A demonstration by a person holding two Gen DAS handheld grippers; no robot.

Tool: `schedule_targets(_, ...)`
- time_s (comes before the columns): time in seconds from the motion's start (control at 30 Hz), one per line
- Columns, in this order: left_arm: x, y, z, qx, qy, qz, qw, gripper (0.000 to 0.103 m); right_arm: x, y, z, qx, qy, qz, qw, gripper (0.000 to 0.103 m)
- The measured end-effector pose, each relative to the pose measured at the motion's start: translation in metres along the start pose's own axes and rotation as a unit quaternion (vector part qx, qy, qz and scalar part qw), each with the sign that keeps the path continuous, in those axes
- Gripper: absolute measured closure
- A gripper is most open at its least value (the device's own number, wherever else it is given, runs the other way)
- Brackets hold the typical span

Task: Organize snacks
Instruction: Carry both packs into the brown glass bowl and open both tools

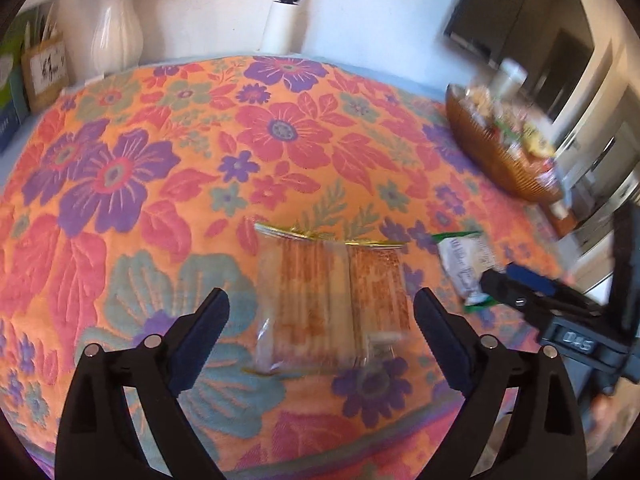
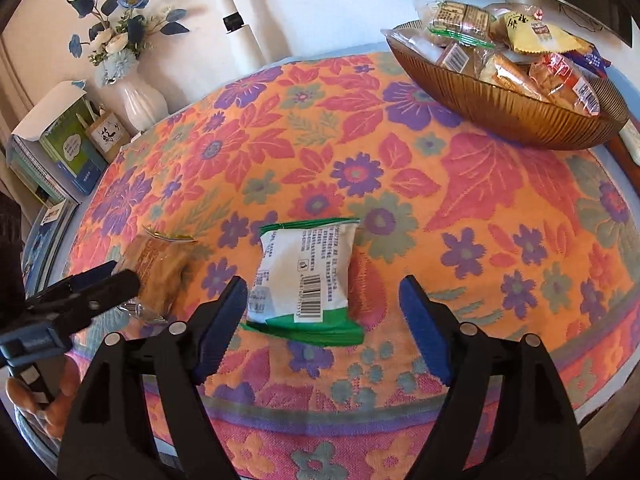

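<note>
A clear packet of brown wafer biscuits (image 1: 334, 300) lies flat on the floral cloth, between the fingers of my open left gripper (image 1: 322, 312), which hovers just above it. It also shows in the right wrist view (image 2: 160, 268). A white and green snack packet (image 2: 304, 276) lies flat ahead of my open right gripper (image 2: 324, 300), partly between its fingers. That packet shows in the left wrist view (image 1: 466, 268) with the right gripper's fingers (image 1: 516, 290) beside it. Both grippers are empty.
A brown ribbed bowl (image 2: 504, 100) full of wrapped snacks stands at the far right of the table; it shows blurred in the left wrist view (image 1: 492, 156). A white vase with blue flowers (image 2: 140, 100), books and a small box (image 2: 60, 144) stand at the far left.
</note>
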State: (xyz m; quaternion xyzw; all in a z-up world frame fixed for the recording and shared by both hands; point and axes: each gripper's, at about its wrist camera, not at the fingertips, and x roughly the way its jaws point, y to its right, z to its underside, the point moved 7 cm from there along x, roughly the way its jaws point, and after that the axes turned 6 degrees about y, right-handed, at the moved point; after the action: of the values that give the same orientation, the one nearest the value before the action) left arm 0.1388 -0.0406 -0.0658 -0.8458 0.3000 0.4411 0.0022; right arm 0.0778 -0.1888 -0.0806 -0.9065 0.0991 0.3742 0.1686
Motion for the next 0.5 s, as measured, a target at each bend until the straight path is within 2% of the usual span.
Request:
schedule_targets(0.1, 0.011, 0.008, 0.003, 0.018, -0.011, -0.012, 0.9997, 0.013, 0.001, -0.004, -0.003, -0.012, -0.001, 0.000, 1.000, 0.024)
schedule_targets(0.17, 0.014, 0.009, 0.005, 0.027, -0.013, -0.020, 0.9993, 0.023, 0.004, -0.008, -0.005, -0.023, -0.003, 0.000, 1.000, 0.024)
schedule_targets(0.27, 0.013, 0.011, 0.005, 0.049, -0.007, -0.032, 0.9982, 0.031, 0.014, -0.013, -0.004, -0.036, -0.018, 0.007, 0.999, 0.024)
schedule_targets(0.37, 0.009, 0.011, 0.004, 0.054, 0.001, -0.032, 0.9980, 0.037, 0.024, -0.015, -0.002, -0.049, -0.023, 0.028, 0.998, 0.034)
schedule_targets(0.43, 0.005, 0.012, 0.005, 0.051, 0.008, -0.029, 0.9982, 0.038, 0.023, -0.020, 0.000, -0.076, -0.016, 0.048, 0.996, 0.051)
schedule_targets(0.5, 0.001, 0.014, 0.002, 0.046, 0.017, -0.019, 0.9986, 0.039, 0.020, -0.023, 0.001, -0.088, -0.010, 0.054, 0.995, 0.052)
